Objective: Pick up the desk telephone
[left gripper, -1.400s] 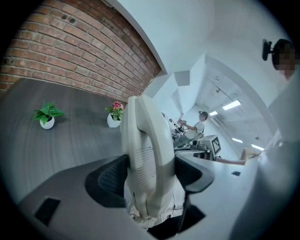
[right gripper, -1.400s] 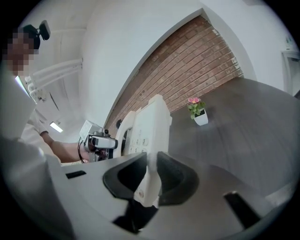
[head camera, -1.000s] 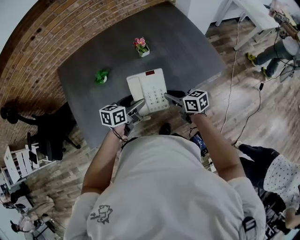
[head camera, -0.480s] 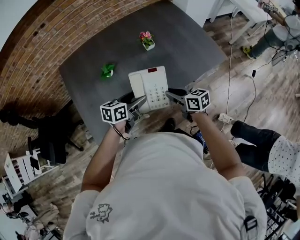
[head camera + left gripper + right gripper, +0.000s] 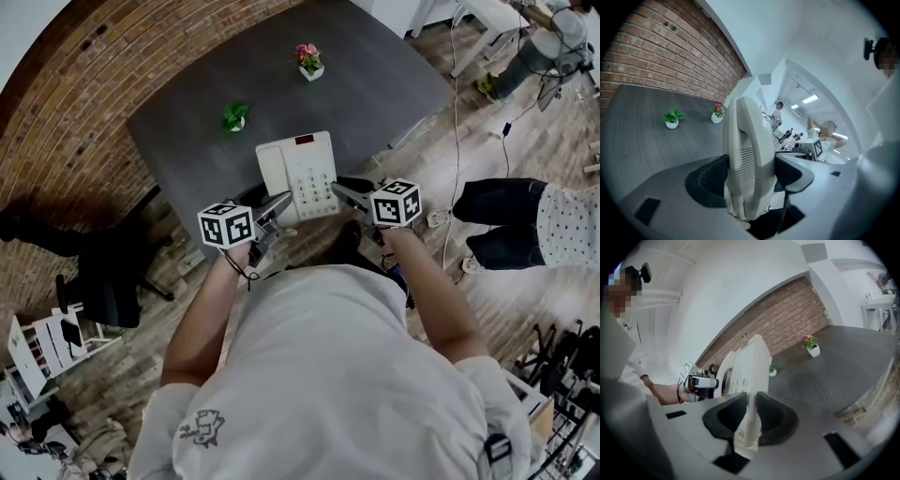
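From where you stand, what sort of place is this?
Probably an office or lab workspace: a desk telephone at a grey table, a brick wall behind it, and a black office chair on the wooden floor.

An office-style workspace is shown, marked by a desk telephone (image 5: 298,176), a dark grey tabletop (image 5: 375,75) set beside a brick wall (image 5: 84,66), a black office chair (image 5: 103,281), and a white desk (image 5: 487,14). Loose cables (image 5: 457,94) are trailed over wood-plank flooring (image 5: 525,159). Ceiling strip lights (image 5: 810,99) are seen beyond.
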The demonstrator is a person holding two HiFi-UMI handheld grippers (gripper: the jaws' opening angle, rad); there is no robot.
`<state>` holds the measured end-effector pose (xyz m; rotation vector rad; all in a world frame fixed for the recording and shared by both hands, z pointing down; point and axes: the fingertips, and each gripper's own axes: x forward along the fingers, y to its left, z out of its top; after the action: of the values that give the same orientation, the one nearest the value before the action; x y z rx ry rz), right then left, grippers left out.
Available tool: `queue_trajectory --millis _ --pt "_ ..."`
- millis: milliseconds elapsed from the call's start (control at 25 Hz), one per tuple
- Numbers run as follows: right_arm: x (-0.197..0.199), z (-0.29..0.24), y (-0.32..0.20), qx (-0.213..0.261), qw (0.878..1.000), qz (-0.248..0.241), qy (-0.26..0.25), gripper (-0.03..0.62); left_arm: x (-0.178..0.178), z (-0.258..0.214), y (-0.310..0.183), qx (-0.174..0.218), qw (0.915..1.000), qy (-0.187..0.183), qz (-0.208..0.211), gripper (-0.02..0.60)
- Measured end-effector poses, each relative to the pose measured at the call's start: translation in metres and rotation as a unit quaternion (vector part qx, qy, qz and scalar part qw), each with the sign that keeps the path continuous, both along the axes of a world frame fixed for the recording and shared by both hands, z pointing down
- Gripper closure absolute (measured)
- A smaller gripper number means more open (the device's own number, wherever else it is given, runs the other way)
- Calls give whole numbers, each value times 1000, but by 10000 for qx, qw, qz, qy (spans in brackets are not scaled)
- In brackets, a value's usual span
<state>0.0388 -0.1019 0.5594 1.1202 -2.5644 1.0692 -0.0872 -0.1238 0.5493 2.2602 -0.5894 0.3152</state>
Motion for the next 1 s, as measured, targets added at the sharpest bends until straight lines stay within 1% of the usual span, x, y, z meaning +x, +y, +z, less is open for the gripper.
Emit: queue_trajectory --millis 200,360,560,760,1000 --pt "-37 5 42 43 9997 246 45 519 -36 3 37 59 9998 1 174 253" --pt "-51 2 68 36 9992 361 169 519 -49 5 61 -19 9994 63 341 253" --pt "-49 -4 99 -50 9988 439 207 520 -47 -2 89 -46 9990 81 448 255" --pt "-47 -7 108 -81 9991 391 148 519 -45 -7 98 -15 9993 91 364 256" --pt "-32 -7 137 -116 9997 221 61 519 -30 -11 127 42 9998 57 192 256"
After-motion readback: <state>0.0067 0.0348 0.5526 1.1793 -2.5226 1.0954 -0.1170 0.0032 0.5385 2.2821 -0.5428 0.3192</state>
